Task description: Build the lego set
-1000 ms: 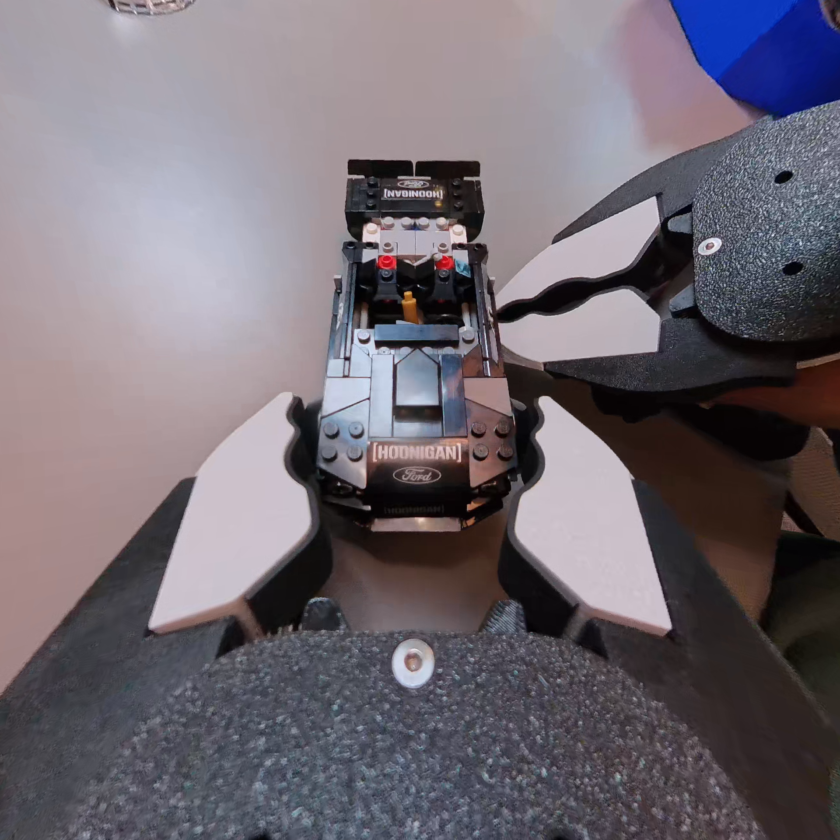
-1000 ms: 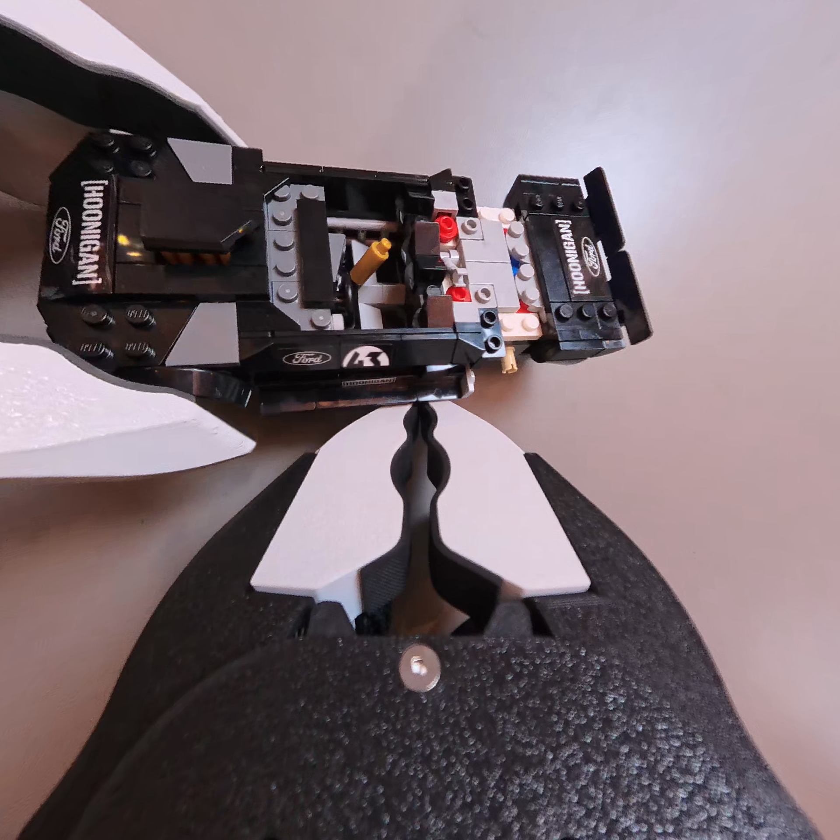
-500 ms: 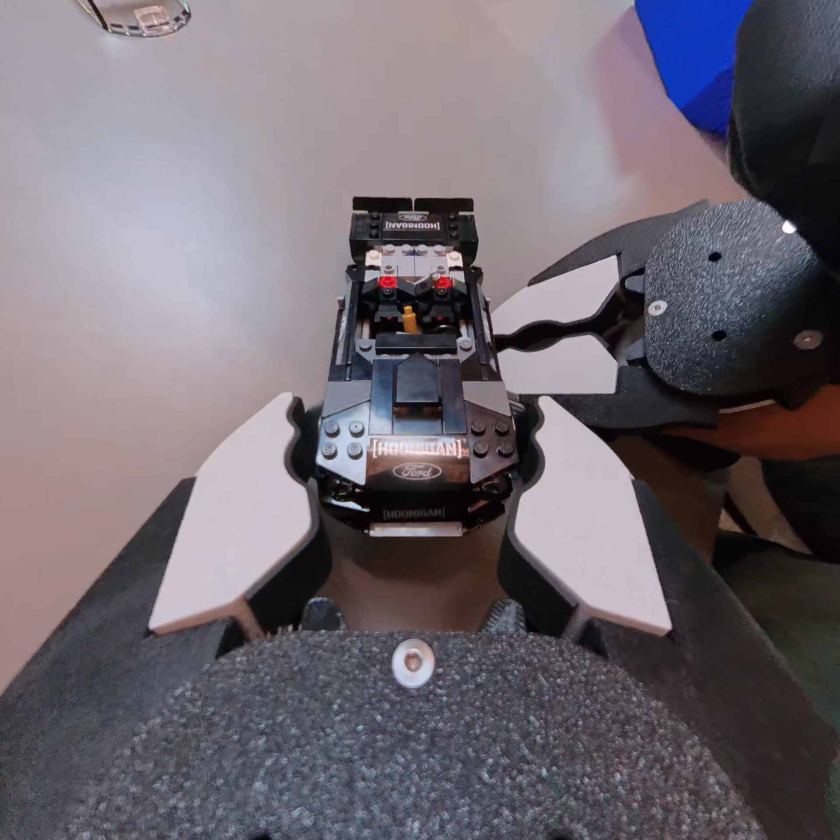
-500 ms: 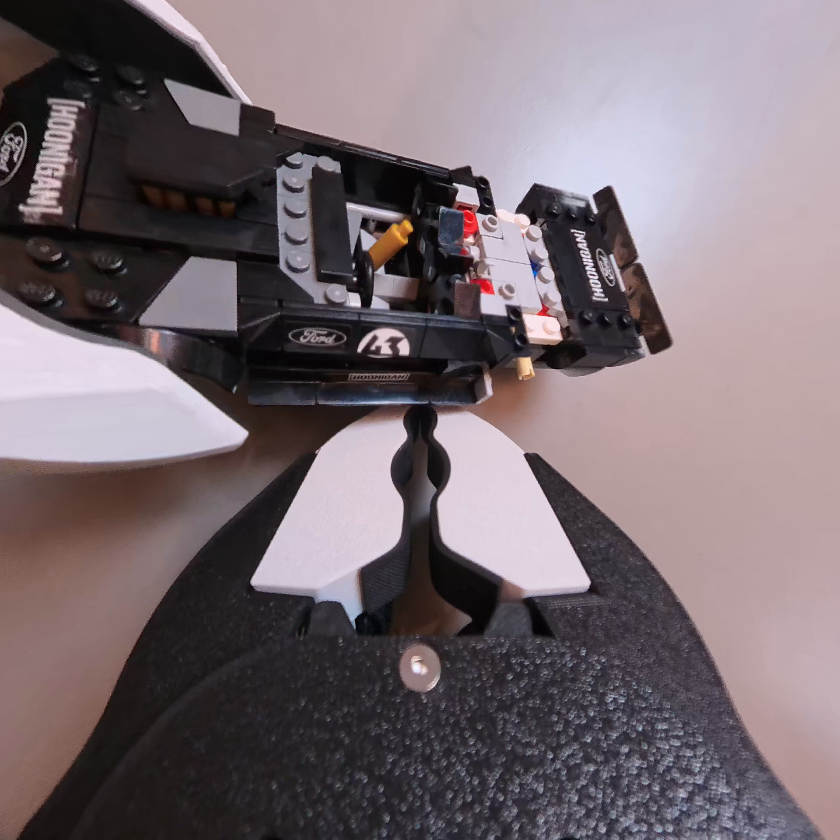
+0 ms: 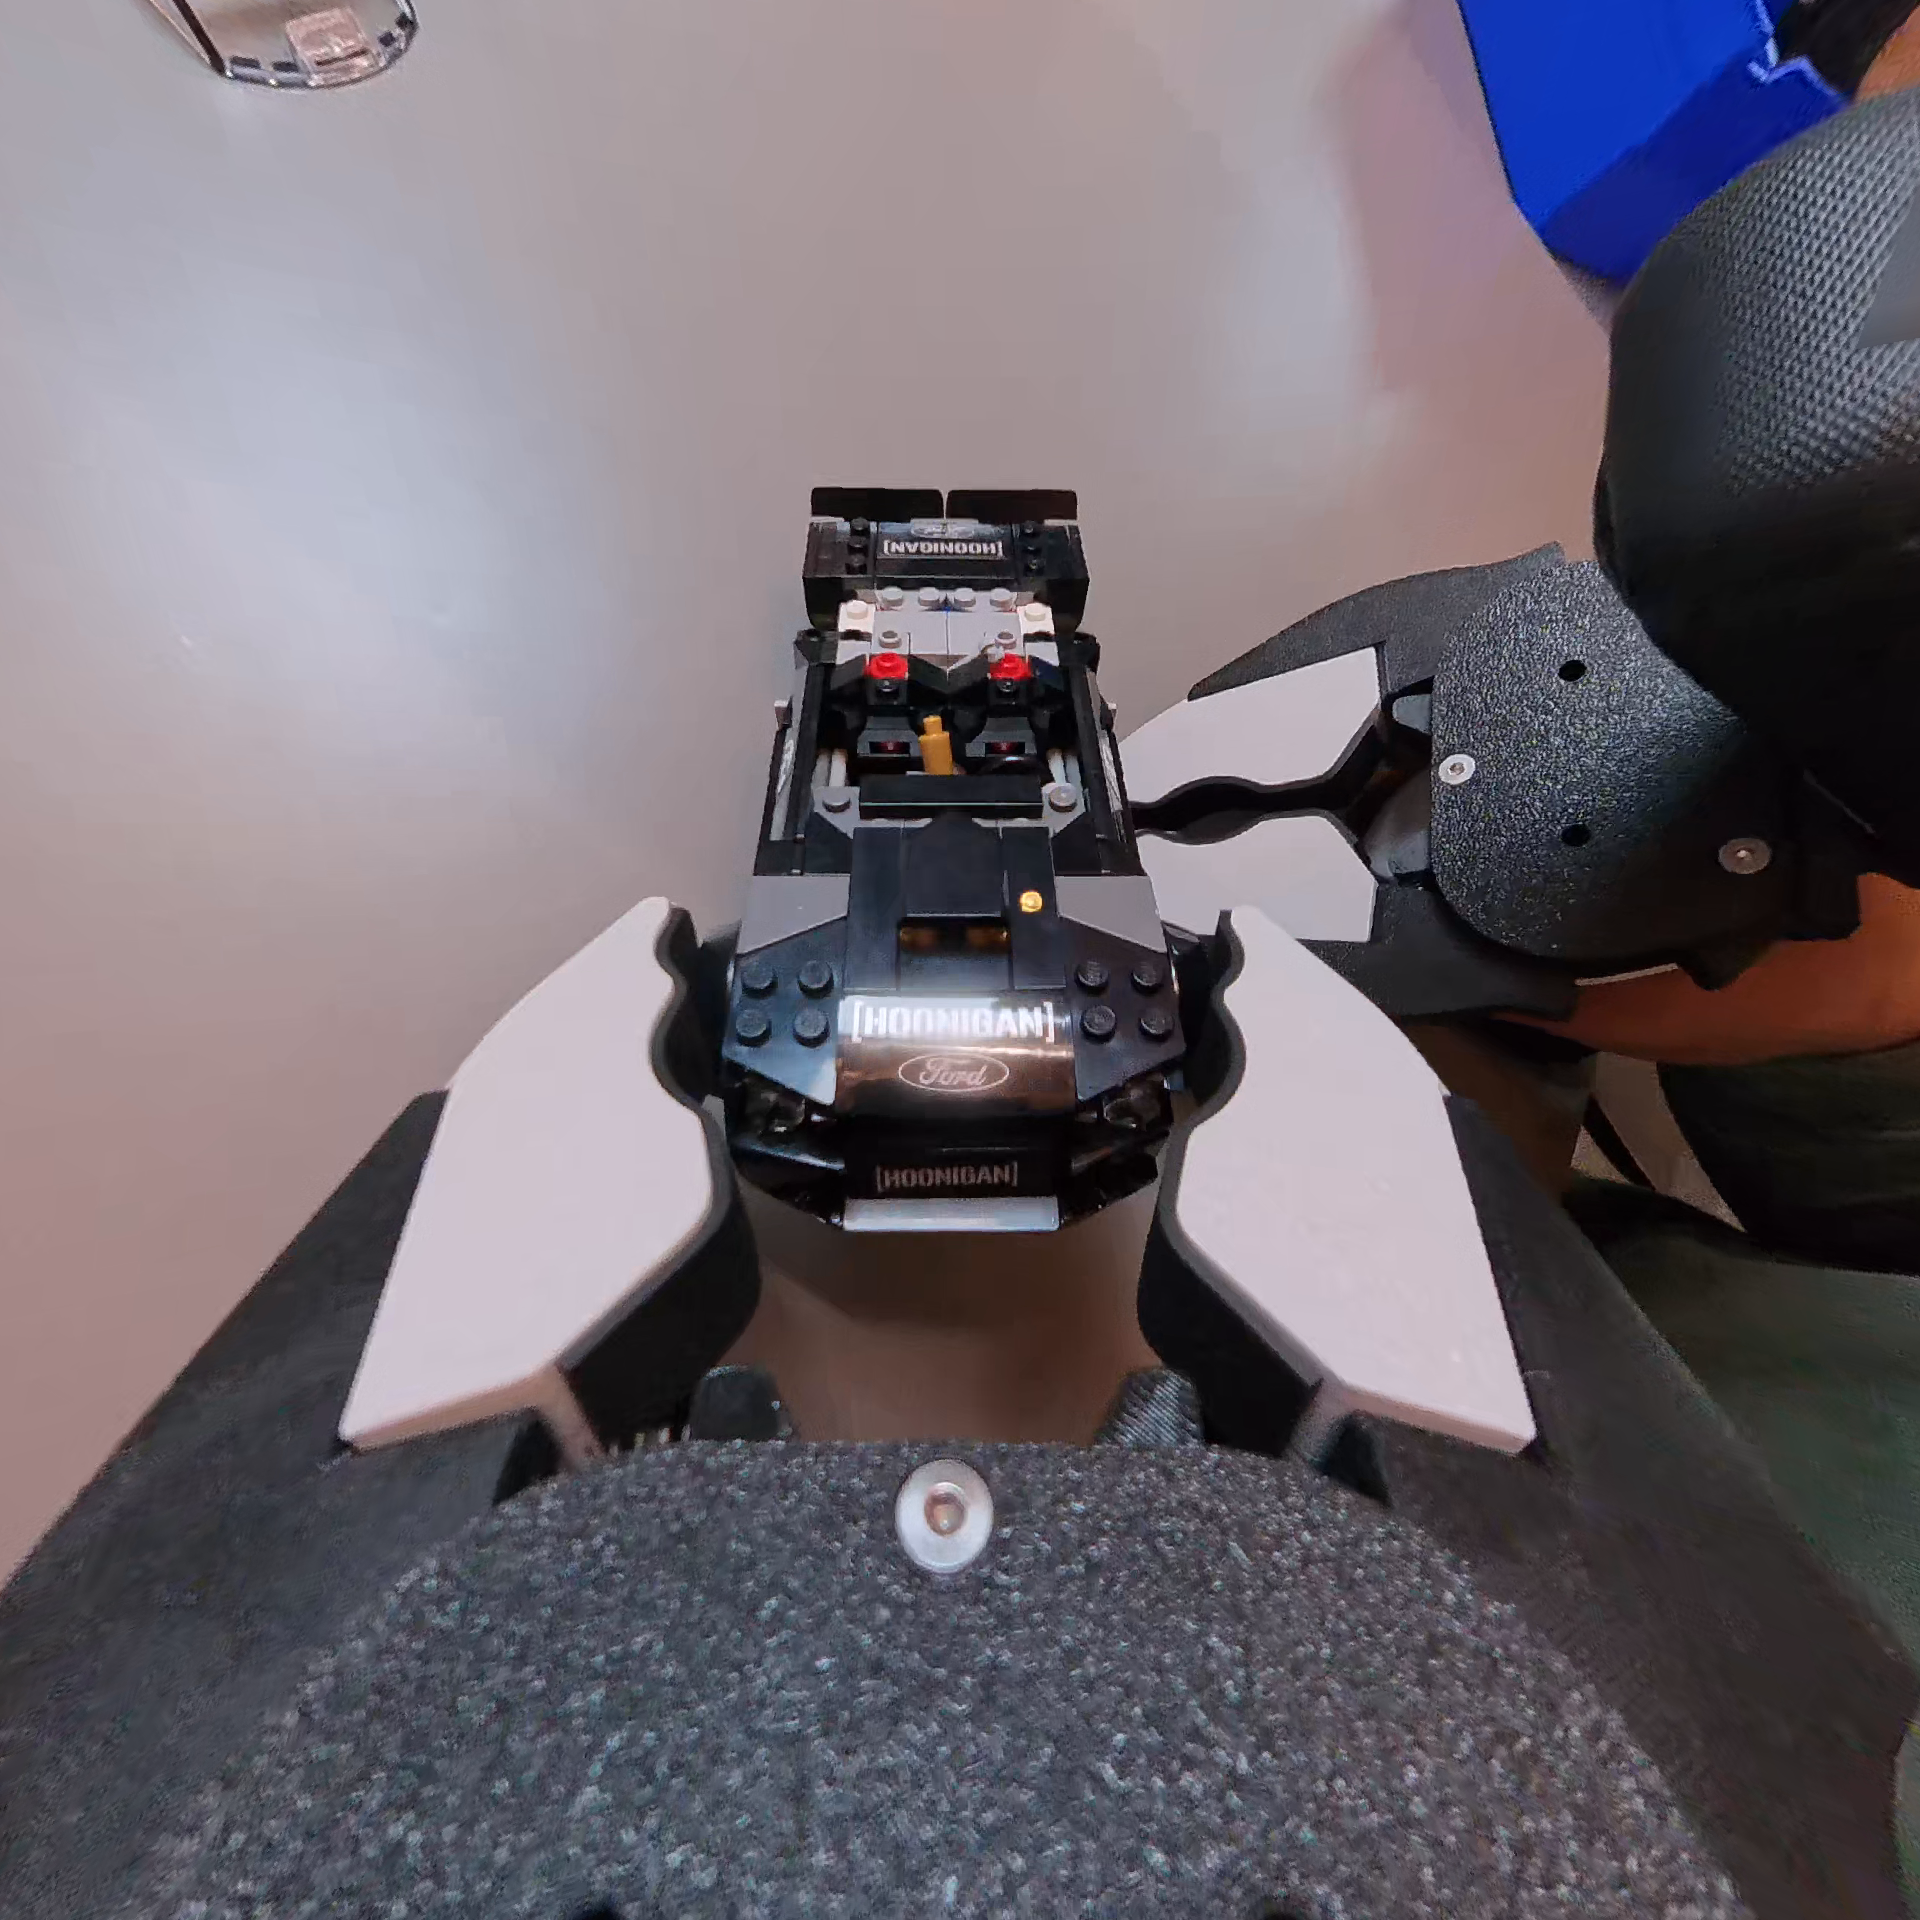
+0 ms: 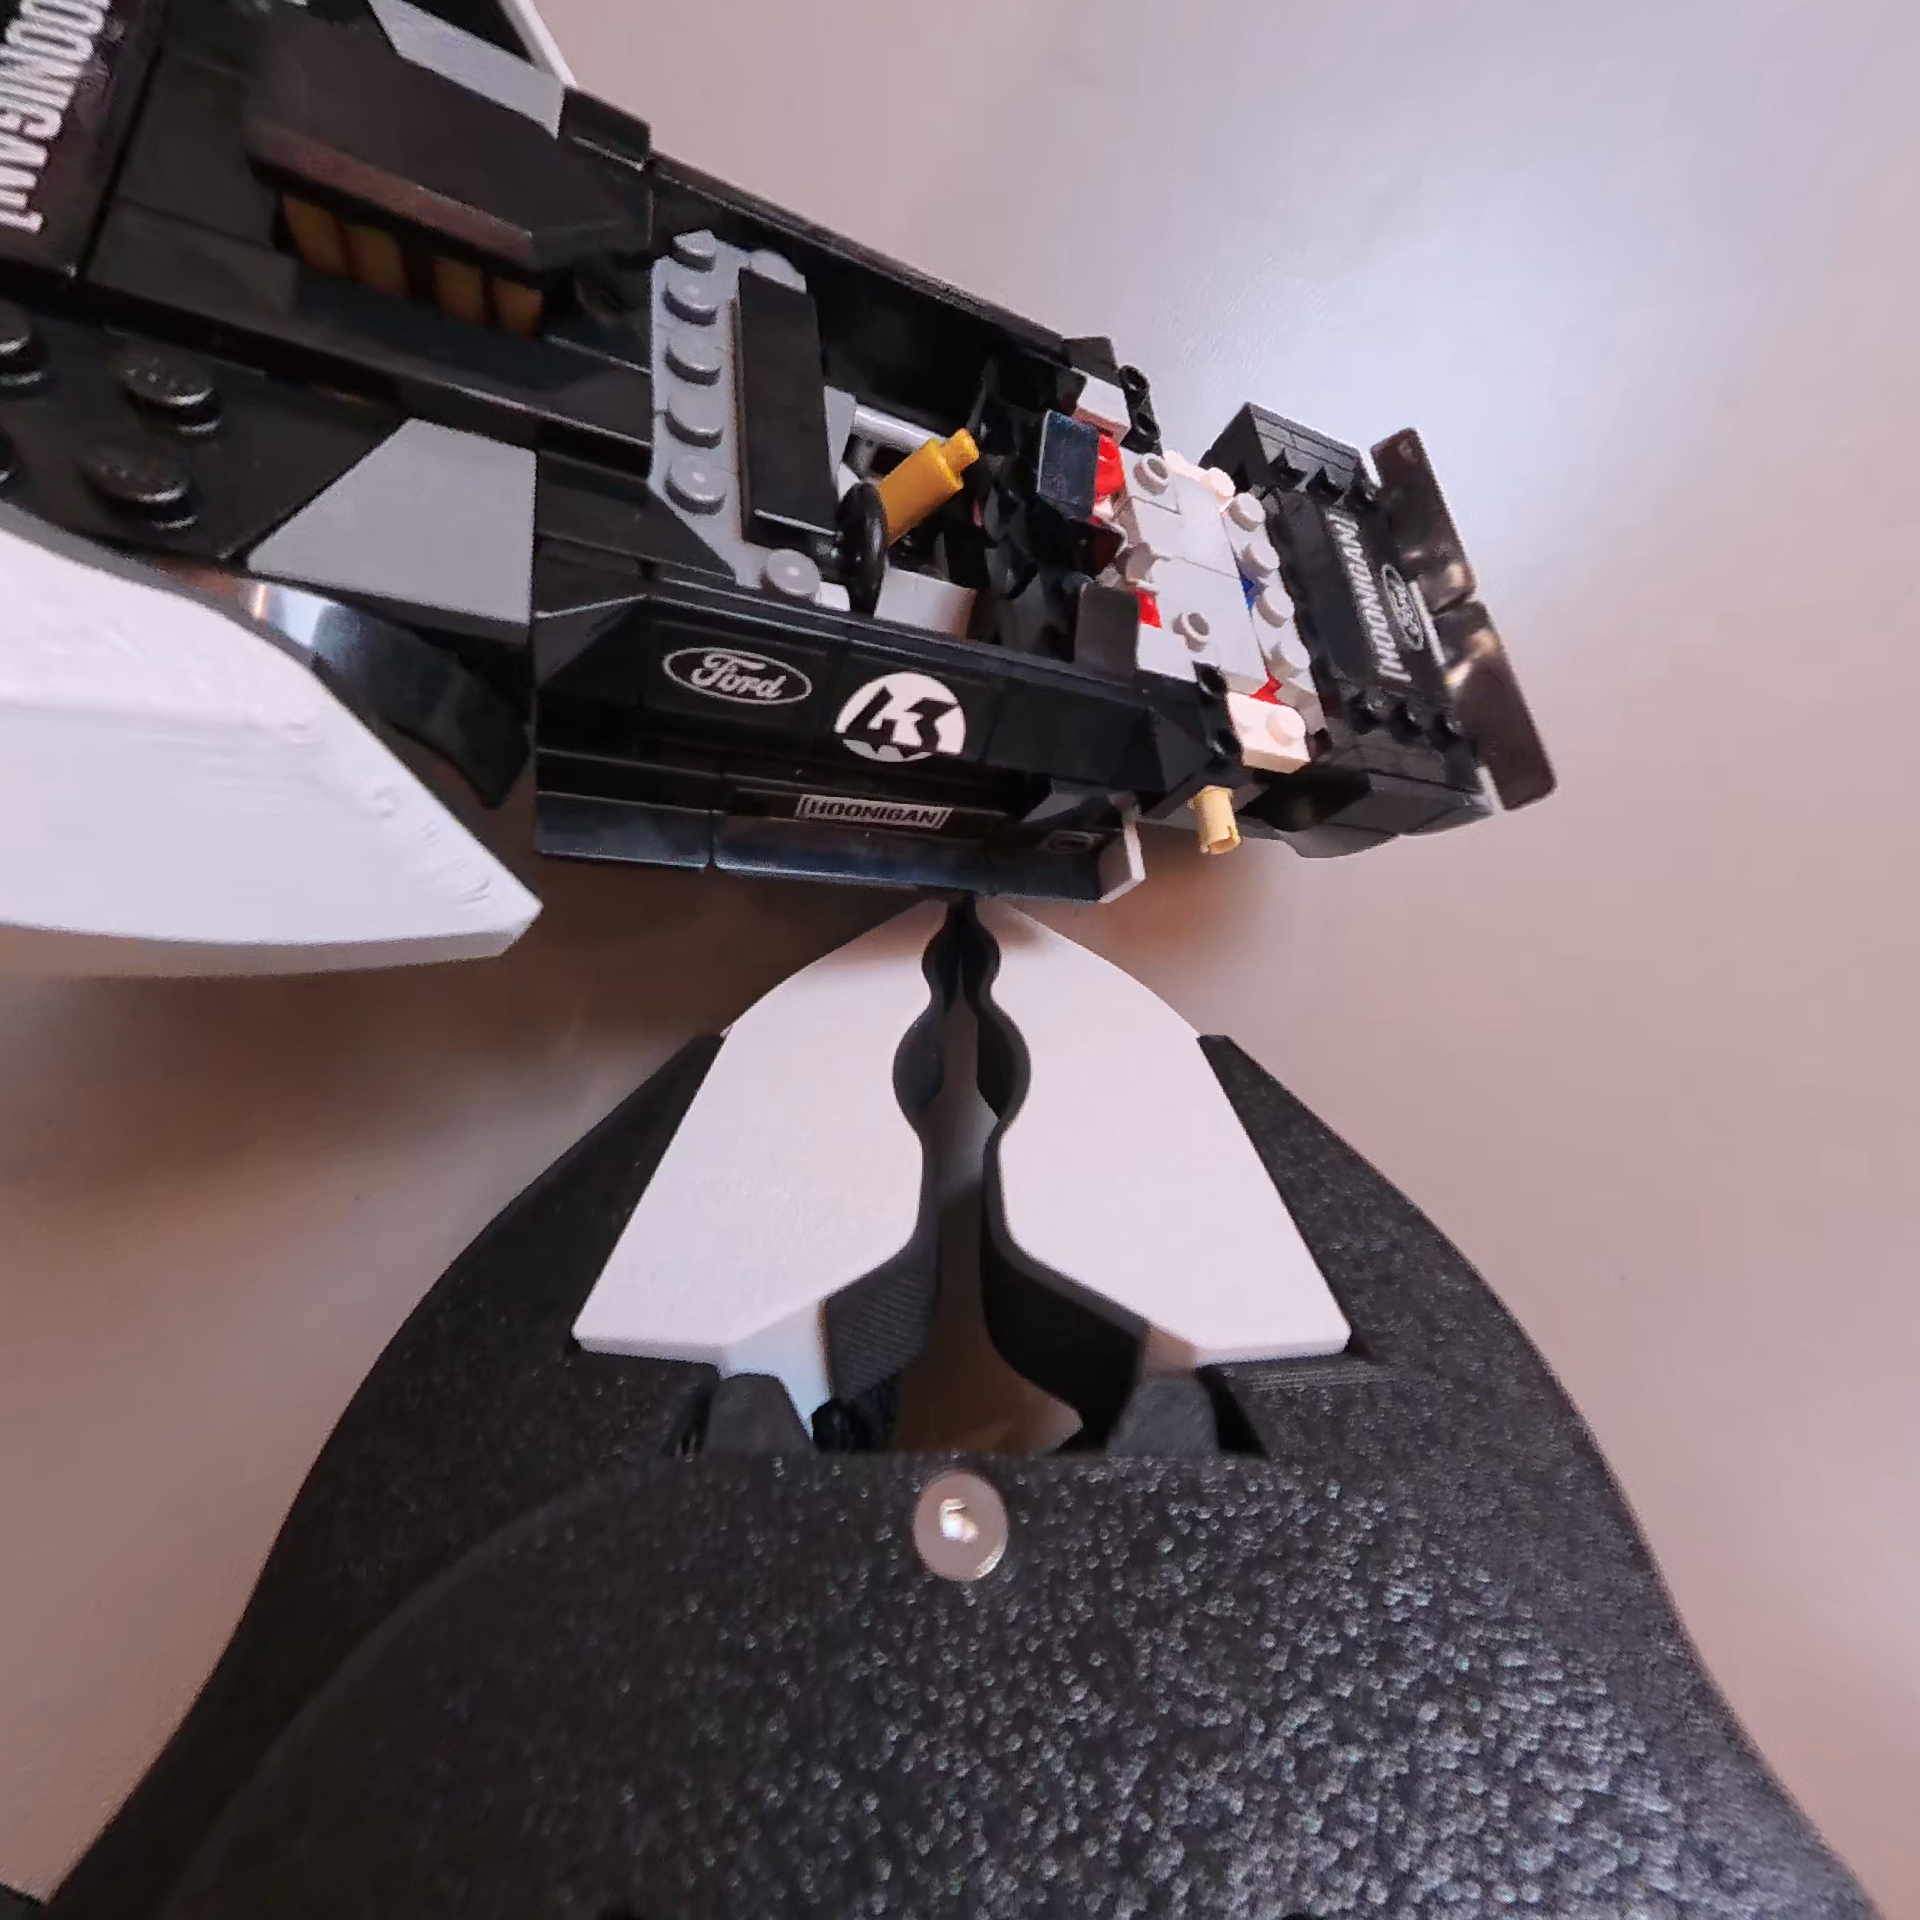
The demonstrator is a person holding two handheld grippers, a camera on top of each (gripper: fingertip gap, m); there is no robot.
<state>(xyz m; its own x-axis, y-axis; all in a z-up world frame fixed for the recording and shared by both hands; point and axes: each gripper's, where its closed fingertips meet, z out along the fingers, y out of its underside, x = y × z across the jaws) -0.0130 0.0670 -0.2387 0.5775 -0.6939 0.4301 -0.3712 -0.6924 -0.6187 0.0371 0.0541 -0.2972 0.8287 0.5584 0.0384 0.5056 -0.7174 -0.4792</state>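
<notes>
Left gripper clamps the nose of the black lego car, which extends toward 12 o'clock over the table. Right gripper, fingers pressed together and empty, touches the car's side sill at 3 o'clock

The left gripper has a black body with a coarse, speckled grainy finish and a single silver screw sunk at its middle. Its two fingers are black with flat pale grey-white faces and wavy, scalloped inner edges. The right gripper is built the same: a pebbled black shell, one silver screw, white-faced fingers with the same curved inner profile. Seen from the left wrist view, the right gripper shows a rounded black housing with small holes and two silver screws.
</notes>
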